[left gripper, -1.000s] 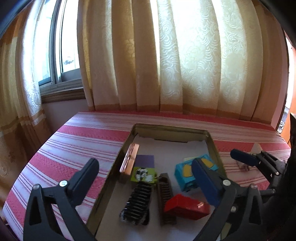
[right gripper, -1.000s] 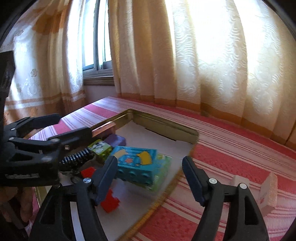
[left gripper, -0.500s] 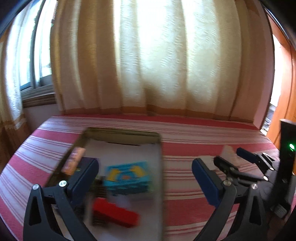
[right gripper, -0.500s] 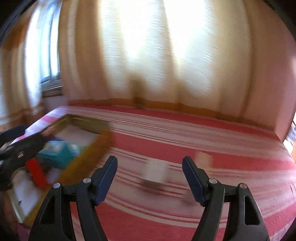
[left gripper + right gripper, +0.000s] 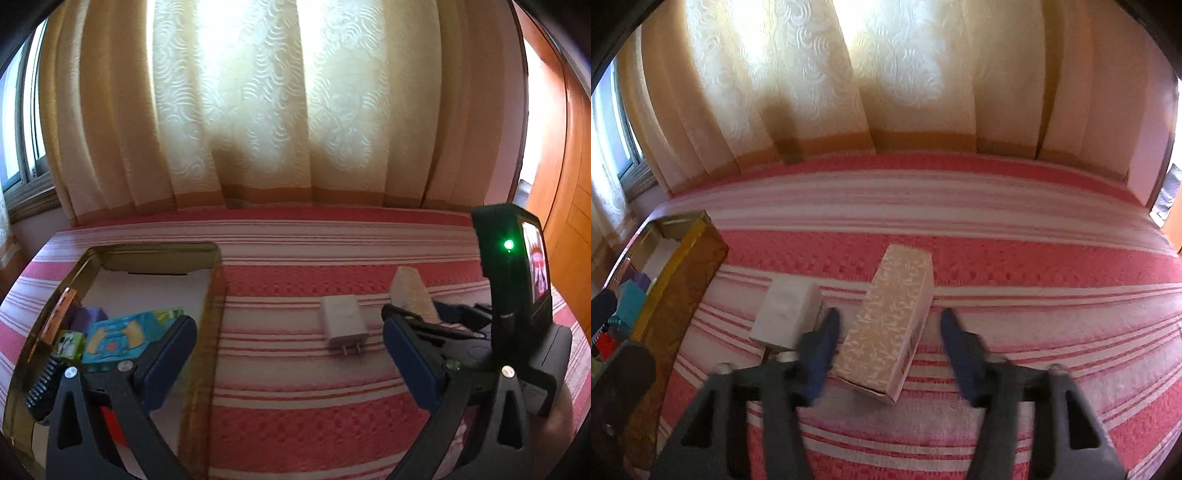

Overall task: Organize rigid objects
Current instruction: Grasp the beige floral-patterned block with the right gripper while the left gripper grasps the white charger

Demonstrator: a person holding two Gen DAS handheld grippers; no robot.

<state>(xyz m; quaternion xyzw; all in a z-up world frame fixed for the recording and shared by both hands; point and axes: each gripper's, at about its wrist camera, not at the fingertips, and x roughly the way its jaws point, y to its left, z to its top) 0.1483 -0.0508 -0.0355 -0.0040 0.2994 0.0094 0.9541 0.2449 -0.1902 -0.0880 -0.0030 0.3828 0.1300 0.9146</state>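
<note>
A red and white striped cloth (image 5: 1015,258) covers the wide surface. At its left side stands a gold metal tray (image 5: 212,295) holding a turquoise carton (image 5: 114,338) and other small things. On the cloth lies a long beige patterned box (image 5: 890,328), and just beside it a white plug adapter (image 5: 343,321). The right gripper (image 5: 886,345) is closing its jaws around the beige box; the blue pads do not press it yet. The left gripper (image 5: 288,354) has its fingers spread wide, holding nothing, above the cloth near the adapter.
</note>
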